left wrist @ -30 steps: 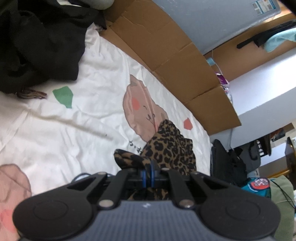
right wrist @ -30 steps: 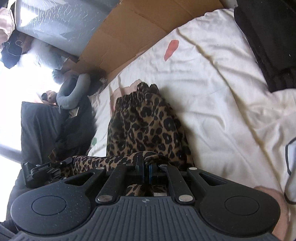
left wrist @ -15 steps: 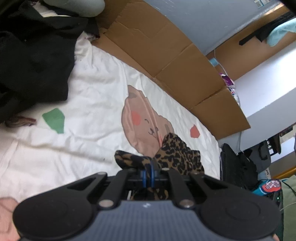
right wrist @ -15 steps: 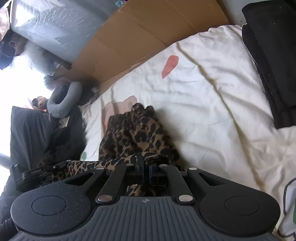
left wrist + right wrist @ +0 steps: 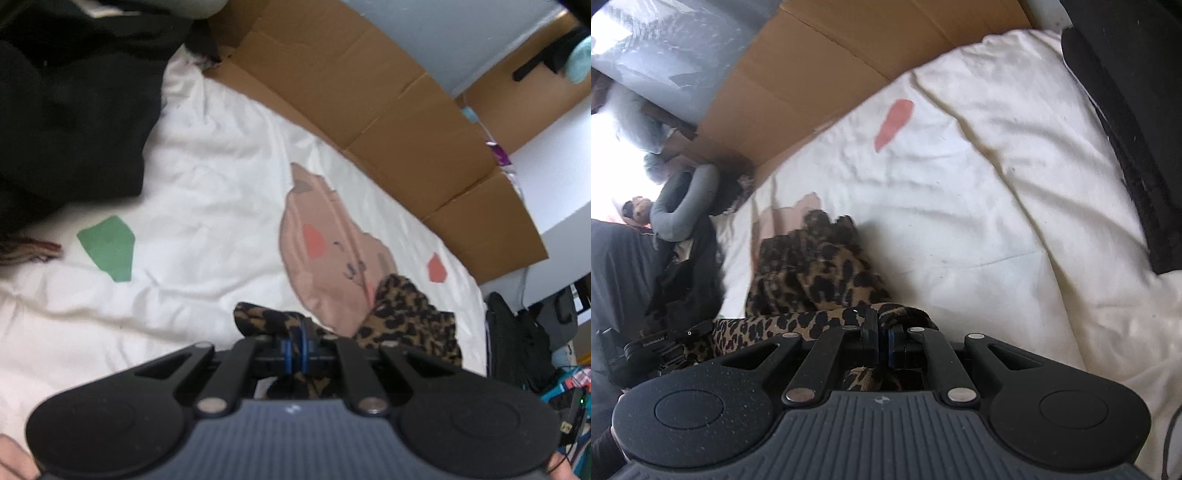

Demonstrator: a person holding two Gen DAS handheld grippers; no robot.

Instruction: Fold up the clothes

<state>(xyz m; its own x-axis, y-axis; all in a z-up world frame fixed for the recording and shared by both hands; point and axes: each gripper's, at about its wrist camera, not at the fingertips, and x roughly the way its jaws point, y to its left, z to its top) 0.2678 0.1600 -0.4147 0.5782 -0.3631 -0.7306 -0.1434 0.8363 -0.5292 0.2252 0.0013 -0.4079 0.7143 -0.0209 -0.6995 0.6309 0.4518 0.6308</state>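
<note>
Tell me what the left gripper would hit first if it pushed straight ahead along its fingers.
Apart from the leopard-print garment the left gripper already pinches, probably the white bedsheet, about at its pink animal print. The cardboard lies further on. Depth is hard to judge.

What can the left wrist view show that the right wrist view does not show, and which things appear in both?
Only the left wrist view shows the green patch and the pink cartoon animal print on the white bed sheet, and the left tongs shut on cloth.

Only the right wrist view shows the grey neck pillow, a long red patch, and the right tongs shut on cloth.

Both show the leopard-print garment, the sheet, the brown cardboard sheet along the bed edge, and black clothes.
</note>
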